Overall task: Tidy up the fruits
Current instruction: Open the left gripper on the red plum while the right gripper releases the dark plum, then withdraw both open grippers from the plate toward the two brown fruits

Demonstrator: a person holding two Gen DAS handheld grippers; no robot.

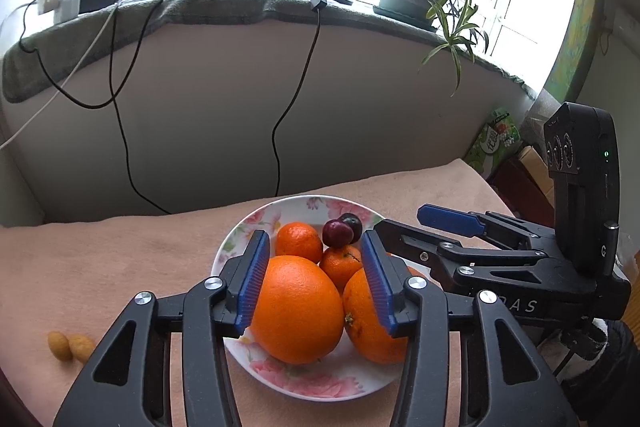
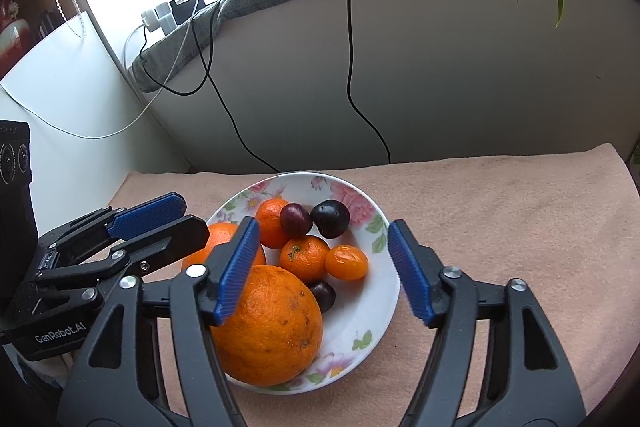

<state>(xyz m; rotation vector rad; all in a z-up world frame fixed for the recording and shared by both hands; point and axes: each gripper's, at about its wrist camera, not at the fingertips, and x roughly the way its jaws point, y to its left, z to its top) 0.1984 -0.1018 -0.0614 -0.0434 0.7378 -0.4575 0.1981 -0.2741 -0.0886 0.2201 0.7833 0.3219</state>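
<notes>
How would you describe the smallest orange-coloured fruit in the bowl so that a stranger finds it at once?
Start at the floral bowl on the pink cloth. Among the fruit, look on the right side beside a mandarin with a green stalk. The kumquat is the smallest orange piece, glossy and smooth, unlike the dull mandarins and dark cherries.

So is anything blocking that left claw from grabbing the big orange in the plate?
Nothing visible does. The left gripper is open with its fingers either side of the big orange on the plate. A second orange crowds the right finger.
</notes>
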